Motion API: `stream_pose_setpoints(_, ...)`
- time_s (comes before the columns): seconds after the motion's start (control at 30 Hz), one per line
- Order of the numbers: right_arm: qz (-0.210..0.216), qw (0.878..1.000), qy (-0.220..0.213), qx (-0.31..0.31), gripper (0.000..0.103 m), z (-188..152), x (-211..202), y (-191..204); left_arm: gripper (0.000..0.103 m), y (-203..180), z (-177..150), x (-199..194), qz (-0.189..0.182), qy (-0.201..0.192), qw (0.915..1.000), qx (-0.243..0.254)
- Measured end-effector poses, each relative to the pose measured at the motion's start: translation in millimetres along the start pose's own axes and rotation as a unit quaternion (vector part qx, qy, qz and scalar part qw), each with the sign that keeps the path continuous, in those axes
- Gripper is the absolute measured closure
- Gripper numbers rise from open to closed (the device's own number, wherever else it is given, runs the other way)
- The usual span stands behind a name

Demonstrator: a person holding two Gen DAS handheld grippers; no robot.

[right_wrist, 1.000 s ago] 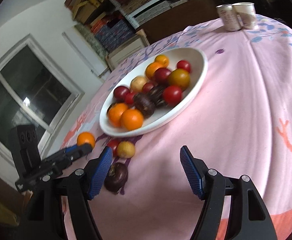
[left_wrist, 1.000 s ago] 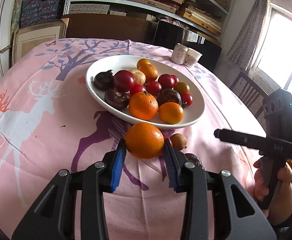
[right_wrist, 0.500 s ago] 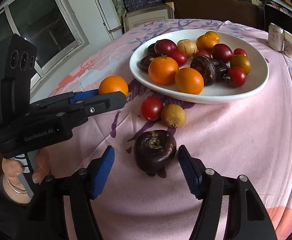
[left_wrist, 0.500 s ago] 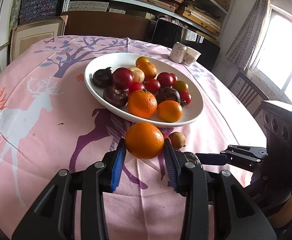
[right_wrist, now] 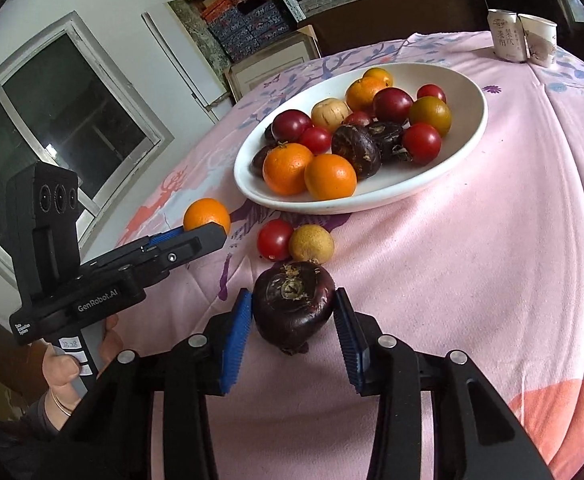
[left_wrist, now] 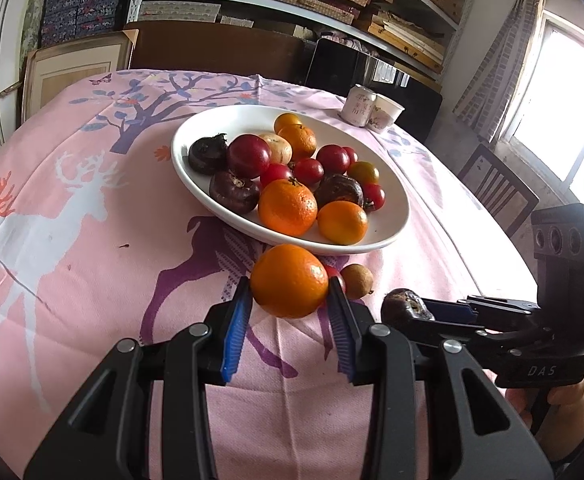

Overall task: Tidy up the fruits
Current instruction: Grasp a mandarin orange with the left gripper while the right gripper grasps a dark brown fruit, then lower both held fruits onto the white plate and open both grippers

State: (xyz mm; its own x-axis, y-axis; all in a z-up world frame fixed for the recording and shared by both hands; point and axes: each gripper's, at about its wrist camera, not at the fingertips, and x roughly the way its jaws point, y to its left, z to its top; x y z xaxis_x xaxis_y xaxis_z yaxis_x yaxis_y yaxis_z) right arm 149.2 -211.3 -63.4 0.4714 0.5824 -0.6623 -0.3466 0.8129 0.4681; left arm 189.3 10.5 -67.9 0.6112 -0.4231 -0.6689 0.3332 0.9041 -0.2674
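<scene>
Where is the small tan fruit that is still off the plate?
The small tan fruit lies on the pink tablecloth just in front of the white plate, touching the loose cherry tomato on its left, just beyond the dark purple fruit.

- Ahead of the left gripper (left_wrist: 289,312), fingers pressed on an orange (left_wrist: 289,280), the white plate (left_wrist: 388,236) rim blocks the way just beyond the fingertips
- Right of its fingers, a red tomato (left_wrist: 335,273) and tan fruit (left_wrist: 356,281) crowd the gap
- Left of its fingers: bare pink tablecloth (left_wrist: 91,264)
- The right gripper (right_wrist: 292,312) is closing on a dark fruit (right_wrist: 294,306); tomato (right_wrist: 274,239) and tan fruit (right_wrist: 311,244) sit just past its fingertips
- Right of those fingers: open cloth (right_wrist: 492,260)
</scene>
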Motion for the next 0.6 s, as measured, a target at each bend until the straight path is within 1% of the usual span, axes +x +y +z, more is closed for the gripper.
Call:
stream_pose_setpoints(0.2,0.007,1.0,-0.022,0.003,0.061,-1.9,-14.2,-2.4,0.066,-0.7,-0.2,-3.1,0.002,-0.007,1.0,0.001)
stream_pose_setpoints(0.37,0.011,1.0,-0.027,0.008,0.061,0.6,-16.4,-6.0,0.066,-2.2,-0.1,-6.2,-0.001,-0.012,0.9999,0.005)
stream_pose_setpoints(0.53,0.007,0.999,-0.038,0.005,0.061,4.5,-19.9,-8.4,0.066,-3.6,-0.2,-16.2,-0.016,-0.031,0.9994,0.006)
stream_pose_setpoints(0.6,0.005,0.999,-0.046,0.008,0.061,10.0,-25.2,-11.9,0.066,-4.0,1.4,-19.4,-0.024,-0.031,0.9992,0.004)
